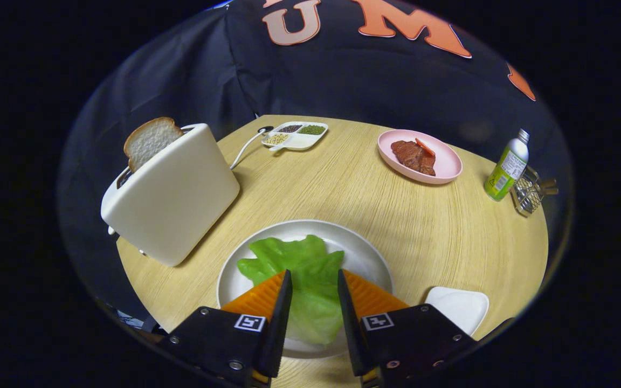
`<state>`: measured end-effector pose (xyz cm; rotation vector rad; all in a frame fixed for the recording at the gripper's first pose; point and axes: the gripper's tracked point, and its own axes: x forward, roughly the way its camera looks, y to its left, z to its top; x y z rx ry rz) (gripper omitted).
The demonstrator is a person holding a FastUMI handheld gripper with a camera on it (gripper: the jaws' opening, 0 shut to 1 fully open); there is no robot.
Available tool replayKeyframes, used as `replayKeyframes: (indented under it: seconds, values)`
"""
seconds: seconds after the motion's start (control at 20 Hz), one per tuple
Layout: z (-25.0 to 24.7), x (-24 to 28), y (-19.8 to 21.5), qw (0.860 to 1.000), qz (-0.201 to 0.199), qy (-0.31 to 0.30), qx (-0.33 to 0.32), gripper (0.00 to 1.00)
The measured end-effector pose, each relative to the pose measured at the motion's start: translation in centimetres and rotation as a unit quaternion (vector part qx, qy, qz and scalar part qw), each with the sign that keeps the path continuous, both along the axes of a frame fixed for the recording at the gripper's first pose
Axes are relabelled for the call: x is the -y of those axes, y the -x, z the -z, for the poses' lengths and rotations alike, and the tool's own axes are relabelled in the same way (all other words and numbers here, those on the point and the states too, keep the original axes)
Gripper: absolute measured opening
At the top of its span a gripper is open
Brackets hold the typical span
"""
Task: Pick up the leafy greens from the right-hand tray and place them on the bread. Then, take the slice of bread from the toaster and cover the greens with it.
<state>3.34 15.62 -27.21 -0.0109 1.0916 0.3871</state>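
A green lettuce leaf (pixel 299 264) lies on the round white plate (pixel 367 256) near the table's front edge. Any bread under the leaf is hidden by it. My gripper (pixel 314 280) hovers over the leaf with its fingers apart, and the leaf shows in the gap between them and spreads out ahead of both tips. A white toaster (pixel 176 199) stands to the left of the plate, with a slice of bread (pixel 149 140) sticking up out of its slot. A small white tray (pixel 459 307) sits bare just right of the fingers.
Beyond the plate, a pink plate (pixel 445 161) holds a piece of meat (pixel 413 156). A divided dish (pixel 295 134) of beans sits at the back by the toaster's cord (pixel 246 145). A green bottle (pixel 506 167) and a wire rack (pixel 529 194) stand far right.
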Motion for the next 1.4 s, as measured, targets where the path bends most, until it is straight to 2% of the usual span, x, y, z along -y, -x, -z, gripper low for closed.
replayKeyframes:
  seconds: [0.3,0.4,0.5,0.55,0.65,0.75,1.1,1.4]
  values:
    - [-4.6,-2.0,-1.1,1.000,0.007,-0.014,0.017,0.54]
    - [-6.8,-3.8,-1.1,0.999,0.005,-0.034,0.016,0.60]
    - [-9.0,-6.1,-1.4,0.998,-0.010,-0.058,0.025,0.72]
    - [-9.9,-6.8,-1.3,0.998,-0.016,-0.059,0.029,0.82]
    - [-11.7,-8.5,-1.6,0.997,-0.029,-0.059,0.039,0.93]
    - [-13.6,-10.5,-1.9,0.996,-0.038,-0.069,0.043,0.98]
    - [-17.9,-16.8,-3.7,0.994,-0.063,-0.082,0.046,0.98]
    - [-18.1,-21.1,-5.2,0.995,-0.062,-0.083,0.013,0.97]
